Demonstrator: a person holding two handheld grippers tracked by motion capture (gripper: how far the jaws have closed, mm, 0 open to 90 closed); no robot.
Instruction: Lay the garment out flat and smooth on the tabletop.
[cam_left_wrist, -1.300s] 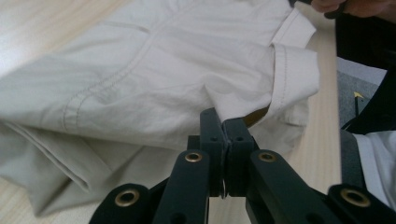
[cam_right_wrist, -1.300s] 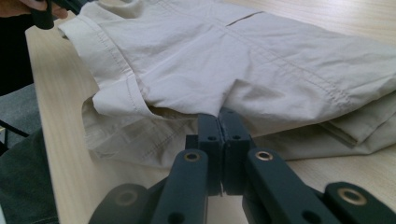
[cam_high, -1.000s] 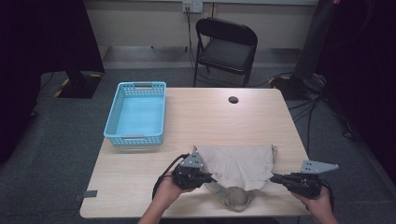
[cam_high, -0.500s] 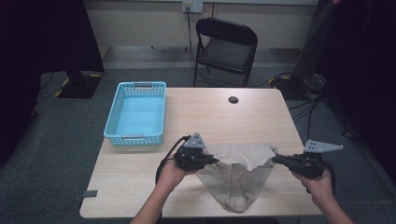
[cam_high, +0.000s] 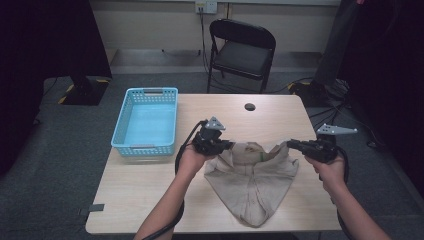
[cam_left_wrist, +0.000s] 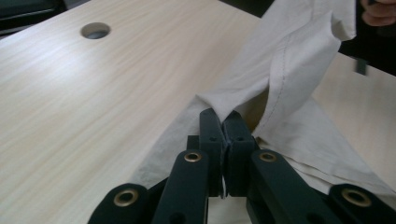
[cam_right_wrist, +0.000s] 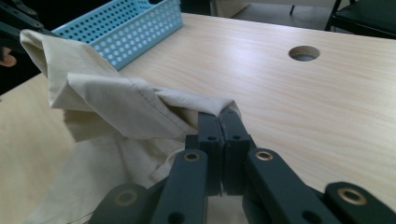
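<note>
A beige cloth garment (cam_high: 252, 177) hangs between my two grippers above the near half of the table, its lower part drooping to a point near the front edge. My left gripper (cam_high: 229, 145) is shut on the garment's left top corner (cam_left_wrist: 219, 103). My right gripper (cam_high: 291, 144) is shut on its right top corner (cam_right_wrist: 217, 106). In both gripper views the black jaws meet with the fabric edge pinched between them. The cloth's top edge sags between the two grips, showing the inside with a small label.
A light blue plastic basket (cam_high: 148, 121) stands empty at the table's left rear. A round cable hole (cam_high: 250, 106) sits near the far edge. A black folding chair (cam_high: 242, 51) stands behind the table (cam_high: 140, 192).
Both grippers have risen and moved away from the front edge, lifting the garment off the table; it now hangs stretched between them instead of lying flat and bunched.
</note>
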